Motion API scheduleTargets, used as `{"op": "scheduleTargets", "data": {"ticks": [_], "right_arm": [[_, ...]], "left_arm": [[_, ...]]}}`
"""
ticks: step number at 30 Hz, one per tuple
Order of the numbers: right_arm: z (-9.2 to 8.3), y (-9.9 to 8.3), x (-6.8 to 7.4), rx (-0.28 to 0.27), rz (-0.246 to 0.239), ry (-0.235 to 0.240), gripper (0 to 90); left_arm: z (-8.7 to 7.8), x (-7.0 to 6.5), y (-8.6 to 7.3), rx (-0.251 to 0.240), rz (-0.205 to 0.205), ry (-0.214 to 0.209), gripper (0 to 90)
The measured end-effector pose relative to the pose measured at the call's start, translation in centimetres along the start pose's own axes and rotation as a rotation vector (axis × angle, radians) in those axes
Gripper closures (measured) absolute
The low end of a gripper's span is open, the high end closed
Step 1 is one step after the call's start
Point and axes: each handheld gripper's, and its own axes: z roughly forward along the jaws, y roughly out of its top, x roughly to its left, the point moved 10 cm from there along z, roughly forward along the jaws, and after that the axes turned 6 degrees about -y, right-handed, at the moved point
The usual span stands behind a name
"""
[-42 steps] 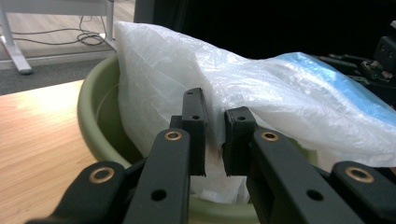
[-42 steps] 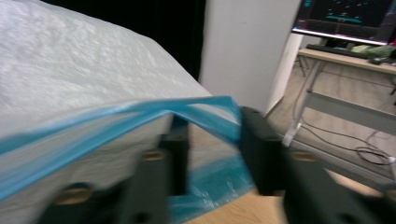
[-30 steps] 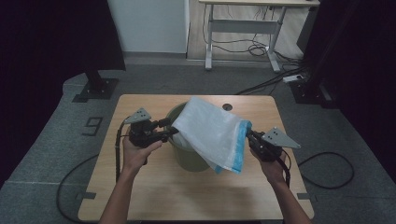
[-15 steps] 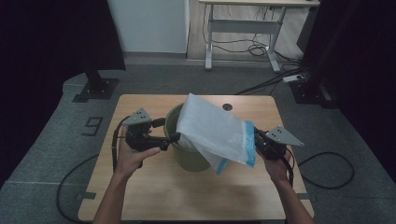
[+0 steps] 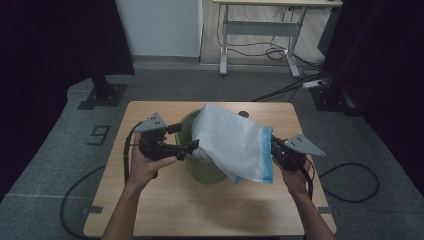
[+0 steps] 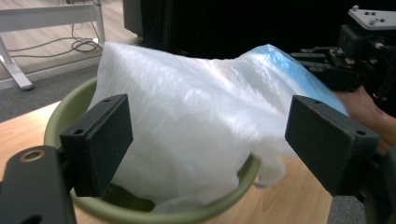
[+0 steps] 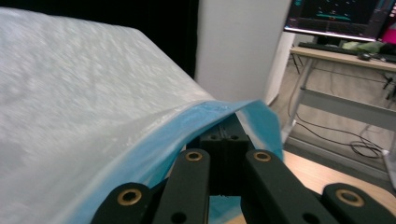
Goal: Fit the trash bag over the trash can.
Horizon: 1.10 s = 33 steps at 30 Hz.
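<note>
Wooden table (image 5: 210, 205) on grey carpet, dark curtains around, green bucket (image 5: 202, 167) mid-table, plastic bag (image 5: 232, 142) draped over bucket, right gripper (image 5: 280, 152) clamped on bag's blue edge, left gripper (image 5: 182, 145) beside bucket, jaws just opened, apart, nothing gripped

Dim room, dark curtained edges, soft overhead light, mild blur in gripper views

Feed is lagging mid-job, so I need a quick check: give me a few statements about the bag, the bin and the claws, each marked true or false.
1. The right claw is shut on the plastic bag at its blue edge. True.
2. The left claw grips the bag. False: its jaws have just been opening and stand apart, off the bag.
3. The bag lies flat on the table. False: it drapes over the green bin.
4. The bin stands upright. True.
</note>
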Motion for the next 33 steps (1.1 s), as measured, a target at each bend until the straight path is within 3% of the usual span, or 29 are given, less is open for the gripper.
{"op": "scheduleTargets", "data": {"ticks": [6, 10, 18, 22, 27, 31, 33], "right_arm": [[-0.2, 0.8, 2.1, -0.023, -0.004, 0.049, 88.7], [0.0, 0.8, 3.2, -0.025, -0.010, 0.074, 88.7], [0.1, 0.6, 4.1, -0.026, -0.013, 0.094, 88.7], [0.0, 0.6, 4.3, -0.028, -0.007, 0.099, 88.7], [-0.3, 0.8, 4.5, -0.037, -0.008, 0.106, 88.7], [-0.7, 1.1, 4.9, -0.049, -0.006, 0.119, 88.7], [-0.9, 1.3, 5.1, -0.055, -0.006, 0.126, 88.7]], "left_arm": [[1.8, -0.4, 0.4, 0.026, 0.001, 0.048, 16.2], [3.2, -0.4, 0.4, 0.035, -0.020, 0.090, 16.6], [4.7, 0.2, -0.1, 0.036, -0.064, 0.135, 18.5], [5.4, 0.8, -0.8, 0.062, -0.081, 0.160, 25.0], [6.0, 1.7, -1.7, 0.079, -0.107, 0.174, 43.4], [6.1, 2.1, -2.1, 0.069, -0.112, 0.150, 66.8], [5.9, 2.3, -2.3, 0.066, -0.119, 0.135, 74.1]]}}
